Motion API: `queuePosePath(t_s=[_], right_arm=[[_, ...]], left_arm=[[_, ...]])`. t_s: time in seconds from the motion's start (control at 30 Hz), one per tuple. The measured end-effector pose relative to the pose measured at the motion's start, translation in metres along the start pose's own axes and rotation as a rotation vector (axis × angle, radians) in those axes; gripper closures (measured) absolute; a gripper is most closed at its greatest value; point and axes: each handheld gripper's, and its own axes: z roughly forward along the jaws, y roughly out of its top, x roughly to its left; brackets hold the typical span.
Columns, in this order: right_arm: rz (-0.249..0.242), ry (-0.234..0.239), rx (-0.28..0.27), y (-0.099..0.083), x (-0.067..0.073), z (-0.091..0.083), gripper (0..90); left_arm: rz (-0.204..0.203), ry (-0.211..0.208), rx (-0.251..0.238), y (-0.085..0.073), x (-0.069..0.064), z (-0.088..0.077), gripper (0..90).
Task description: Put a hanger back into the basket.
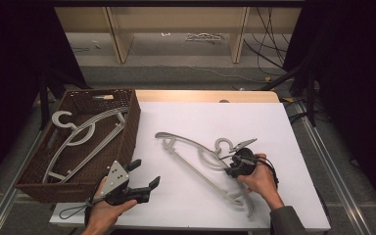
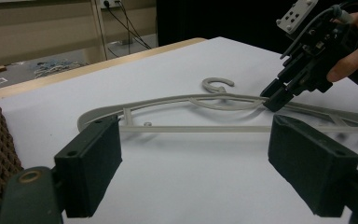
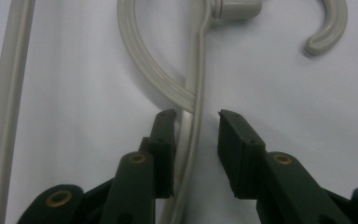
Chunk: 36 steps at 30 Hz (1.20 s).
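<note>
Right hand-held gripper [image 3: 196, 116], jaws straddling but not yet clamped on the grey plastic hanger's [image 1: 200, 156] thin arm at the white counter's [image 1: 176, 196] five o'clock, risked slipping off; left hand-held gripper [image 1: 144, 176] stood open.

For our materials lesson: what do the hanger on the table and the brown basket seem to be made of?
Hanger: probably moulded plastic, pale grey, matte; ribbed arms and a one-piece hook suggest moulding. Basket: dark brown woven wicker or a plastic imitation; the criss-cross weave shows, but the fibre cannot be told.

floor [image 1: 176, 73]: grey | wooden shelf legs [image 1: 117, 39] behind | cables [image 1: 269, 44] right | dark sides
</note>
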Motion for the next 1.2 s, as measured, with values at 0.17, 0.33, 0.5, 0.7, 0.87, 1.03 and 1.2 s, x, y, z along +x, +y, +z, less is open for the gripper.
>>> queuePosePath(t_s=[0.17,0.33,0.5,0.7,0.87,1.03,1.2], right_arm=[[-0.03,-0.016,0.02,0.004,0.002,0.002,69.3],[-0.031,-0.016,0.041,0.006,0.003,0.002,72.0],[-0.022,-0.007,0.057,0.009,0.0,0.003,75.1],[-0.009,0.002,0.075,0.011,-0.002,0.004,78.9],[-0.03,-0.012,0.08,0.013,-0.002,0.004,79.2],[-0.042,-0.01,0.074,0.013,-0.002,0.003,81.5],[-0.091,-0.019,0.083,0.014,0.0,0.002,81.7]], left_arm=[[-0.001,0.0,0.004,0.0,-0.001,0.0,17.3],[0.007,0.0,0.007,0.0,0.0,0.001,17.4],[0.011,-0.002,0.006,-0.001,0.0,0.002,17.5],[0.008,-0.001,0.015,-0.002,0.0,0.002,17.6],[0.006,-0.001,0.014,-0.002,0.0,0.003,17.7],[0.005,-0.006,0.009,-0.002,0.001,0.004,17.8],[0.009,-0.006,0.01,-0.002,0.002,0.004,17.9]])
